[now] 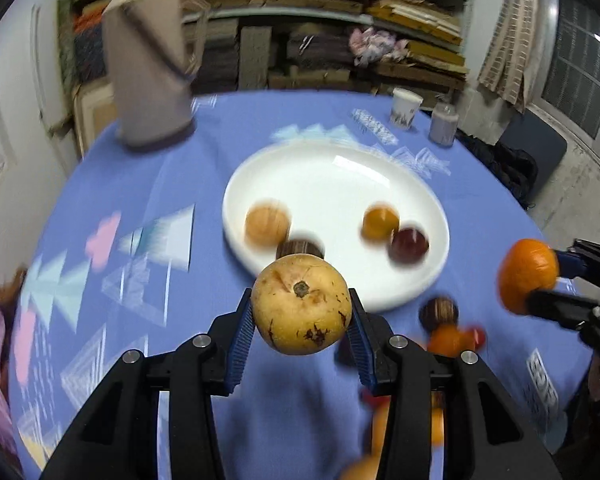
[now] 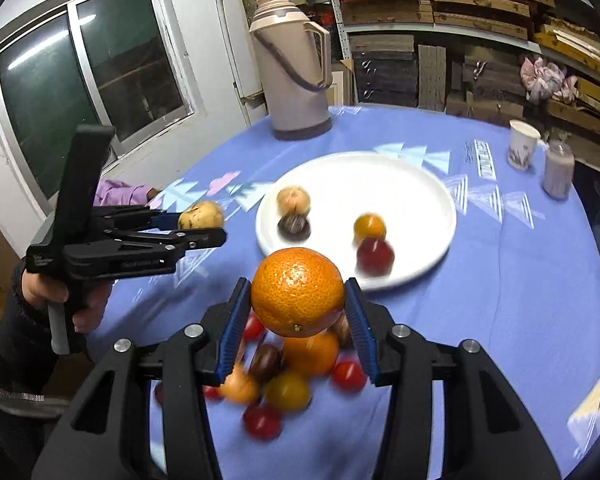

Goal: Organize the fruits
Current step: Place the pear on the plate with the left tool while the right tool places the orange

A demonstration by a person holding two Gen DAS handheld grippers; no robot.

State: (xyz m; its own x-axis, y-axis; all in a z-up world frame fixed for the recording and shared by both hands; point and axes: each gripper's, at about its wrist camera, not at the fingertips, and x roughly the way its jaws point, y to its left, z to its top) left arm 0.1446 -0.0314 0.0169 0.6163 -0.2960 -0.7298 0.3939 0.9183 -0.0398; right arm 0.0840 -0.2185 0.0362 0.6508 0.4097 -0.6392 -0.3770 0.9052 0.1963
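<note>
You are clamping the yellow pear (image 1: 301,304) in your left gripper (image 1: 301,320) and the orange (image 2: 297,292) in your right gripper (image 2: 297,312). Both are hanging over the table's near edge, so each can drop onto the plate (image 1: 340,172).

Dim indoor light, motion blur, fisheye-warped edges.

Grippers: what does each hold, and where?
Left gripper clamps a yellow fruit by its sides, stem end up. Right gripper clamps an orange by its sides.
</note>
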